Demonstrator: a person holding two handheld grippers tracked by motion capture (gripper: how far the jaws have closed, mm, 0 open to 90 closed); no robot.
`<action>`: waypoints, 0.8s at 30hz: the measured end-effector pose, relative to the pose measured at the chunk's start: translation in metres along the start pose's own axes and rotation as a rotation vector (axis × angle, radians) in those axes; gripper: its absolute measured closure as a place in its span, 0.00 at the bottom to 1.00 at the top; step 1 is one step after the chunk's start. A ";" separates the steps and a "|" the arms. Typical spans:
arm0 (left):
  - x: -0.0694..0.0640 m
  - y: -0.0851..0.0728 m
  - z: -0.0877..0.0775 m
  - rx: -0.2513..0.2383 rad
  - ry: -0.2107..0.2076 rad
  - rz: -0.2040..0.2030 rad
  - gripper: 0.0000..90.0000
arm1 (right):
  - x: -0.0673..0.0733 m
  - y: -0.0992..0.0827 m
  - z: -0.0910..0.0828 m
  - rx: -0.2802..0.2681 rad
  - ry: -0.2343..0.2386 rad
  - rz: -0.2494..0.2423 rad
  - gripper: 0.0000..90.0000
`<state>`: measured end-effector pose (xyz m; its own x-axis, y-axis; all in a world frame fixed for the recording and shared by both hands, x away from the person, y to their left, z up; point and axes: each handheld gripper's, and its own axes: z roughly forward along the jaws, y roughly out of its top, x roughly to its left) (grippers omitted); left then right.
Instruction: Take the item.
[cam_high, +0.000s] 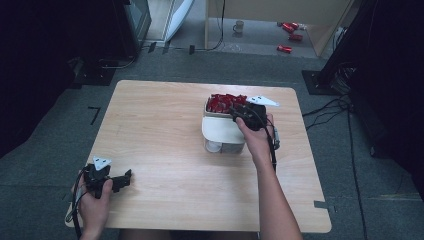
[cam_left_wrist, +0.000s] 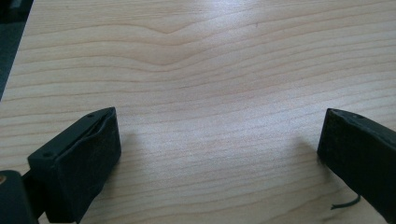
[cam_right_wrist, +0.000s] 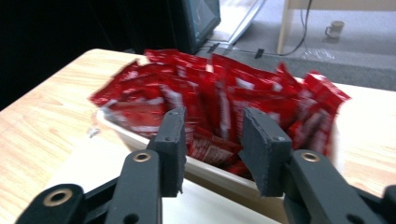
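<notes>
Jaws of the right gripper (cam_right_wrist: 212, 144), partly parted with a clear gap between them and nothing clasped, hang at the near rim of a white tray (cam_right_wrist: 205, 171) packed with red sachets (cam_right_wrist: 219, 105), the tips level with the front row of packets but not yet closed on any. In the high view the same right gripper (cam_high: 239, 114) sits at the tray's right side, on the far right part of the table (cam_high: 165, 150), with the person's right hand (cam_high: 257, 137) behind it and a pale lid or flat white piece (cam_high: 220, 131) lying just in front of the tray; whether that piece is joined to the tray cannot be told. Jaws of the left gripper (cam_left_wrist: 219, 149) stand wide apart and empty over bare wood; the left gripper (cam_high: 122, 180) rests near the front left corner of the table, well apart from the tray, held by the left hand (cam_high: 94, 200). On the floor beyond the table: a mug (cam_high: 239, 26) and a few loose red items (cam_high: 290, 30). Progress, as judged: the reach to the sachets is made, the grasp is not; closing on one packet, lifting it out and setting it down all appear to remain. No sachet lies on the table outside the tray.
</notes>
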<state>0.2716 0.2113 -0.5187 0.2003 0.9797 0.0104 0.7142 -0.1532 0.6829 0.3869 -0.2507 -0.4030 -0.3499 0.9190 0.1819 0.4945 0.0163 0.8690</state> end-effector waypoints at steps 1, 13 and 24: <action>0.000 0.000 0.000 0.000 0.000 0.000 0.00 | 0.003 0.000 0.000 -0.004 0.009 -0.007 0.70; 0.000 0.000 0.000 0.000 0.000 0.000 0.00 | 0.011 -0.004 0.007 0.017 -0.010 -0.019 0.75; 0.000 0.000 0.000 0.000 -0.001 0.000 0.00 | 0.014 0.004 -0.003 -0.039 -0.049 -0.019 0.76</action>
<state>0.2719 0.2111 -0.5187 0.2009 0.9796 0.0101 0.7140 -0.1535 0.6831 0.3819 -0.2387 -0.3956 -0.3191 0.9369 0.1429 0.4560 0.0196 0.8898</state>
